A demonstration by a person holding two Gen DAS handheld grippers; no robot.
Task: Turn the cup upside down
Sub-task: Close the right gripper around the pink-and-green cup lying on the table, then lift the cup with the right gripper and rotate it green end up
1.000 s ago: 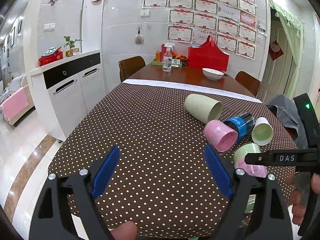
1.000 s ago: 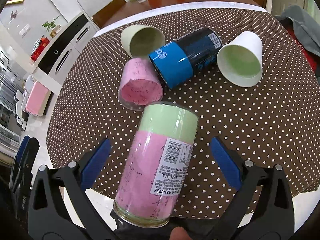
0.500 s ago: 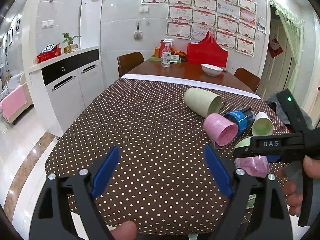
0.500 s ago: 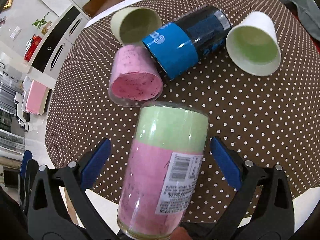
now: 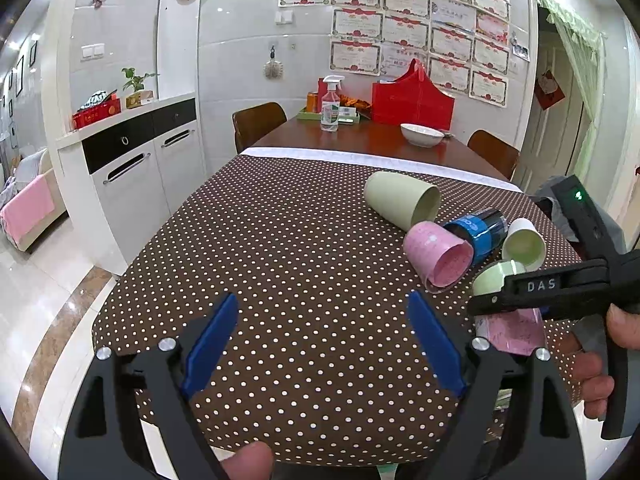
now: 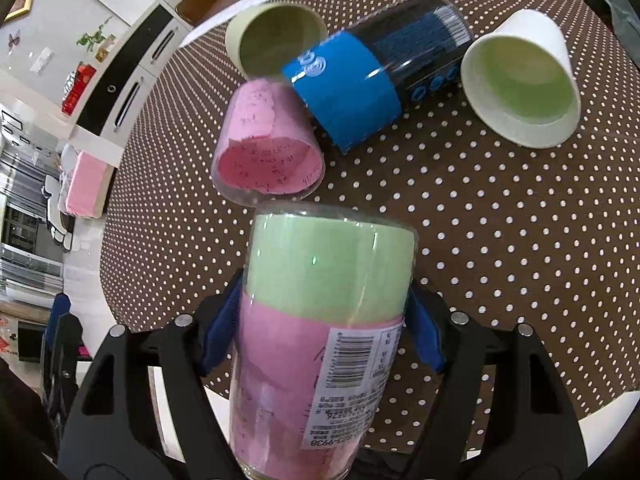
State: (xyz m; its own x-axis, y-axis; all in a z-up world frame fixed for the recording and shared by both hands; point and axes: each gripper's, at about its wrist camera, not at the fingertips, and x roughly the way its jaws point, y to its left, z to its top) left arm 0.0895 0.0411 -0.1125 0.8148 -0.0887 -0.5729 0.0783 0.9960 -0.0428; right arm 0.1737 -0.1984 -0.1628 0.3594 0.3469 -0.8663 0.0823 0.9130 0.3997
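Where blue jaws close, pink-green cup (image 6: 320, 320) between them, seemingly gripped.

The clear glossy cup (image 6: 320, 320) looks like glass or plastic, with matt pink and green paper inside and a printed label. The tablecloth (image 6: 500, 240) is matt dotted cloth. The white cup (image 6: 524, 80) looks like smooth matt plastic. The far table (image 5: 372, 140) is polished wood.
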